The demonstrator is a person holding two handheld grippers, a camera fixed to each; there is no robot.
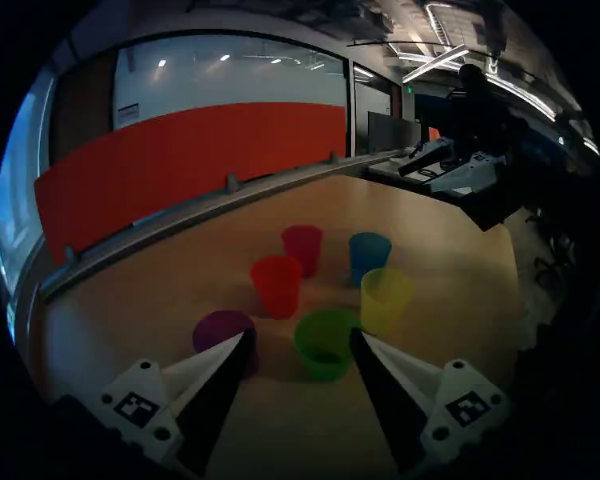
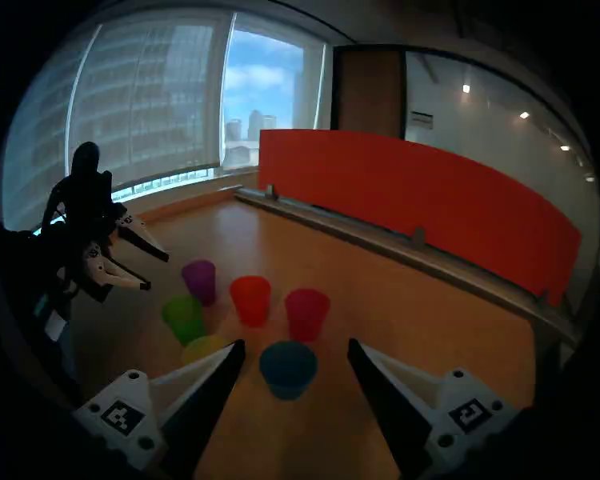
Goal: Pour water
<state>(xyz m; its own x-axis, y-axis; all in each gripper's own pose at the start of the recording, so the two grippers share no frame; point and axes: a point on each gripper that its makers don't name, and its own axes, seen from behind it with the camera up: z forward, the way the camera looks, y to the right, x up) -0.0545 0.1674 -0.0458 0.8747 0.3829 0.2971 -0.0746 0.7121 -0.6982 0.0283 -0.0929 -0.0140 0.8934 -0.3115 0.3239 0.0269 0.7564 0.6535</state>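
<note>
Six small coloured plastic cups (image 1: 277,284) stand clustered mid-way along the wooden counter (image 1: 460,280). The left gripper (image 1: 299,334) hovers near the green plastic cup (image 1: 326,344), fingers wide open and empty. The right gripper (image 2: 296,344), equally open and empty, faces the blue plastic cup (image 2: 288,368).

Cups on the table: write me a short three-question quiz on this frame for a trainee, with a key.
1. True or false: the left gripper is shut on the green cup.
2. In the right gripper view, which colour of cup stands straight ahead between the fingers of the right gripper? A purple, B blue, C red.
3. How many cups stand on the table?
Key: 1 false: its fingers are apart and grip nothing. 2 B, the blue cup. 3 six.
</note>
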